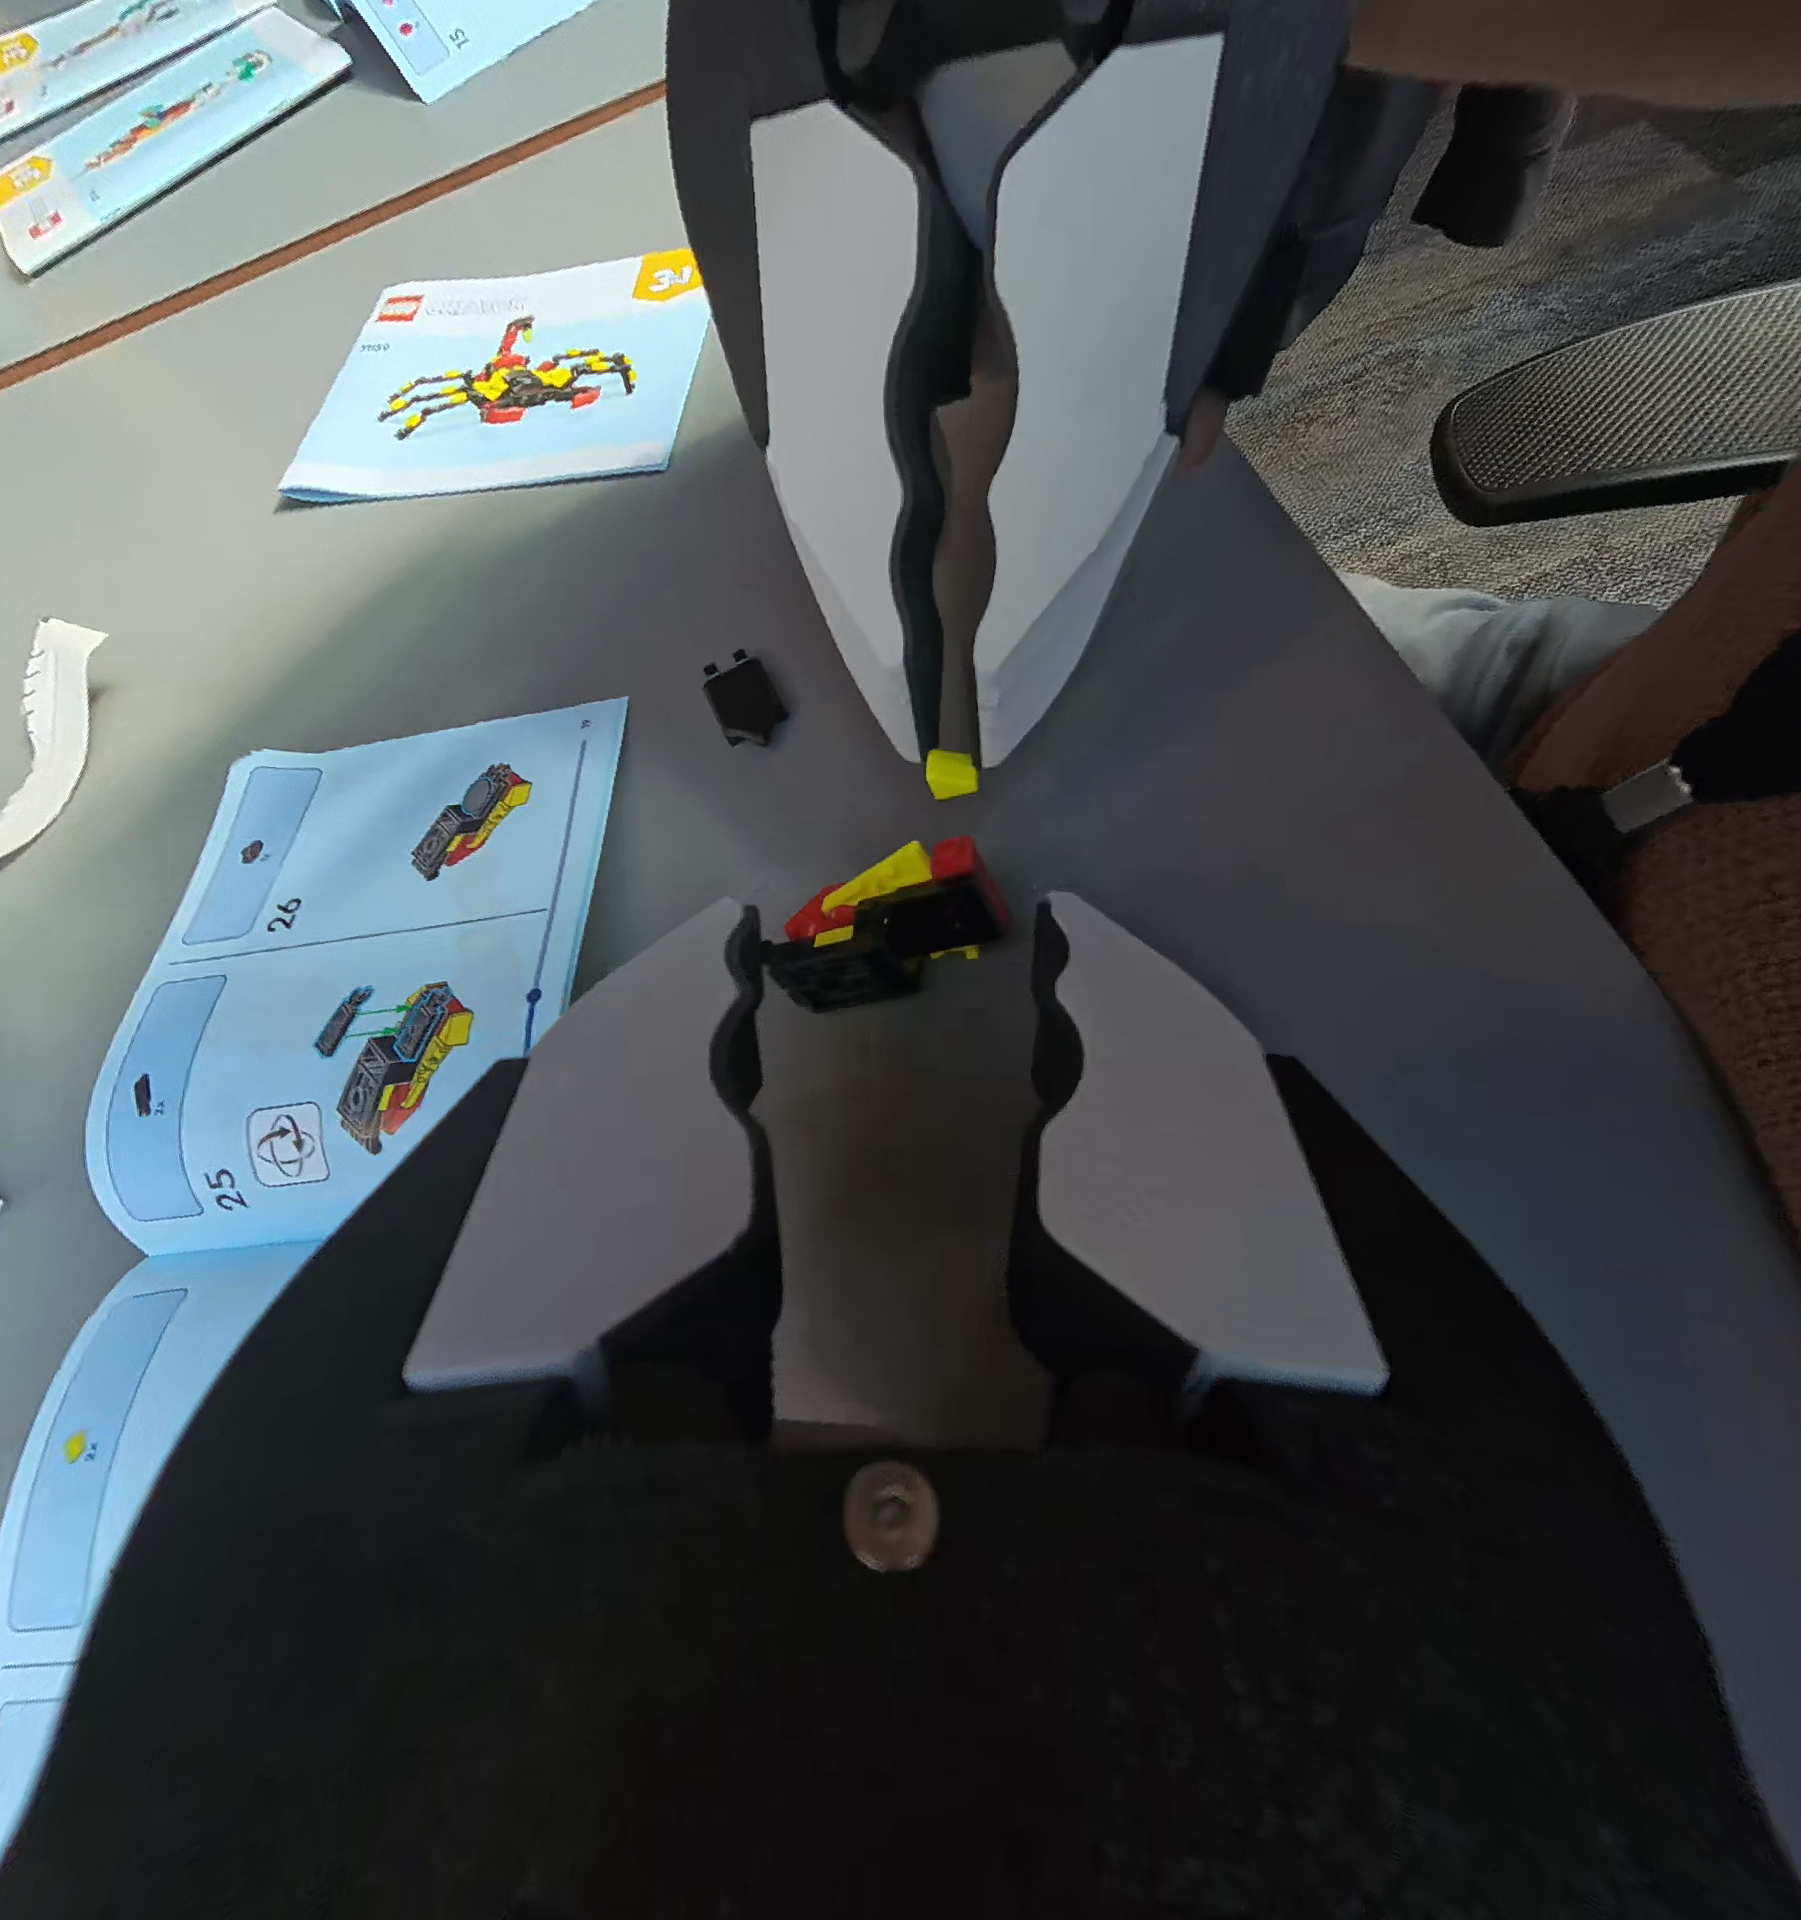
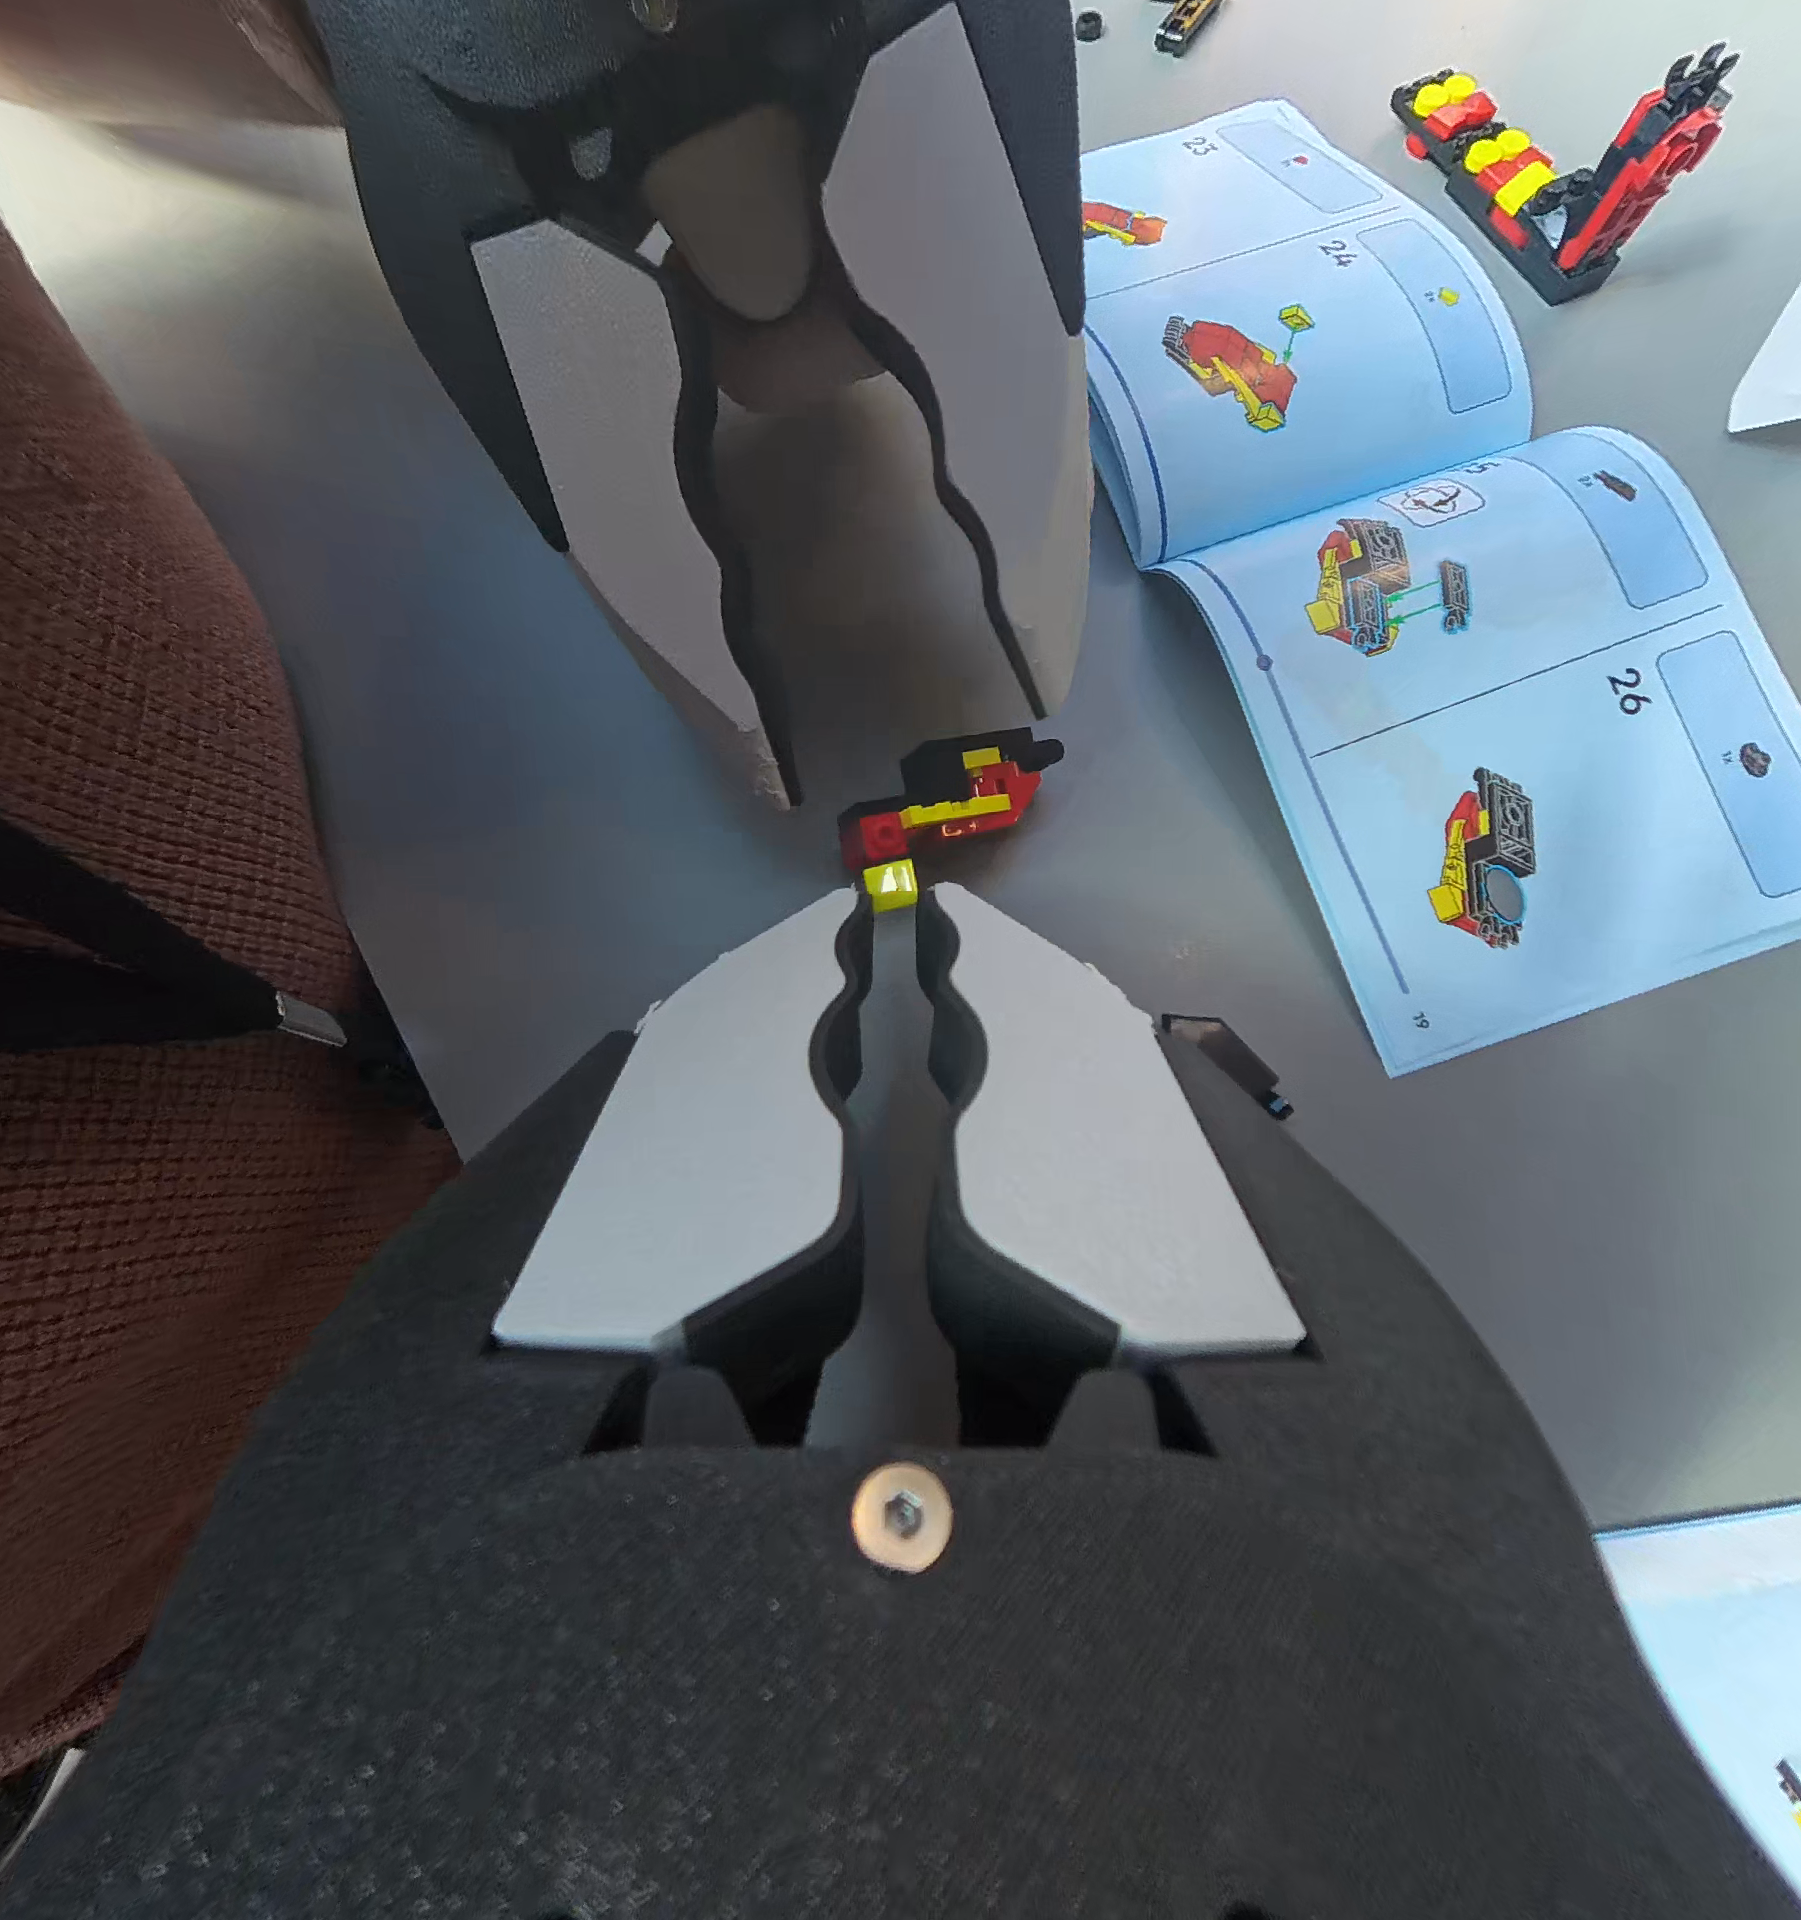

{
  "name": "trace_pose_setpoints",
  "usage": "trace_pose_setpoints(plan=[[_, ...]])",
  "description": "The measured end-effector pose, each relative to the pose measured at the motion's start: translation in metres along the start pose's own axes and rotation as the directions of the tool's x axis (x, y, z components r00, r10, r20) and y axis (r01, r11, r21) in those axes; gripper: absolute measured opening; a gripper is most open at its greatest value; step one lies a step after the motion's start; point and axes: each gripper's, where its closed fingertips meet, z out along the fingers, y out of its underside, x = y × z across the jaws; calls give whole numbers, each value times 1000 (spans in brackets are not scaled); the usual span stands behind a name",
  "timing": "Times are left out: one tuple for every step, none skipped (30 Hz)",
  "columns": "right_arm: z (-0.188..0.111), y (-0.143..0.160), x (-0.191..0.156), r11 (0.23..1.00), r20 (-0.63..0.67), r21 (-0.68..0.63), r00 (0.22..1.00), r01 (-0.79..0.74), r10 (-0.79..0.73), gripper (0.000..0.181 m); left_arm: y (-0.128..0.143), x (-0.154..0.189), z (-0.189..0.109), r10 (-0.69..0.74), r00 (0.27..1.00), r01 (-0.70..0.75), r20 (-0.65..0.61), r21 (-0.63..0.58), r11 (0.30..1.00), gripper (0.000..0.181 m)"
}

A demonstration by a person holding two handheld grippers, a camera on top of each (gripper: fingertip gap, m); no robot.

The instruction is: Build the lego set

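Note:
A small red, yellow and black lego assembly [image 1: 896,925] lies on the grey table [image 1: 1239,831] between the fingertips of my left gripper [image 1: 896,912]. The jaws stand wide apart around it, with a small gap on one side. My right gripper [image 2: 891,896] is shut on a small yellow brick [image 2: 891,888] and holds it right against the red end of the assembly [image 2: 943,805]. In the left wrist view the right gripper [image 1: 950,753] comes in from above with the yellow brick [image 1: 950,774] at its tips. The left gripper [image 2: 917,758] shows at the top of the right wrist view.
An open instruction booklet [image 2: 1498,675] lies beside the work spot. A loose black piece [image 1: 745,701] lies near the right gripper. A larger red, black and yellow assembly [image 2: 1561,177] sits at the far side. Closed booklets [image 1: 501,384] and a torn paper strip [image 1: 34,748] lie farther off. The table edge and a chair [image 1: 1644,405] are near. Left and right tips are no more than a few centimetres apart. My right gripper's tips are some 6 cm from the loose black piece [image 1: 745,701].

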Motion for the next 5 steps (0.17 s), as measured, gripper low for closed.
trace_pose_setpoints(plan=[[0,0,1,1000,-3,4,1000,-4,4,7,4,1,3,-29,1000,29,-9,-29,999,59],[-1,0,1,1000,-8,7,1000,-9,9,7,7,3,6,-59,998,57,-25,-57,997,65],[-1,1,2,1000,-10,9,1000,-14,14,7,10,4,9,-87,996,84,-34,-80,993,69],[-2,1,2,1000,-8,10,1000,-16,16,7,12,4,12,-113,993,110,-36,-97,989,75],[-2,1,2,1000,-9,13,1000,-18,18,8,12,3,14,-138,990,134,-37,-103,986,79]])
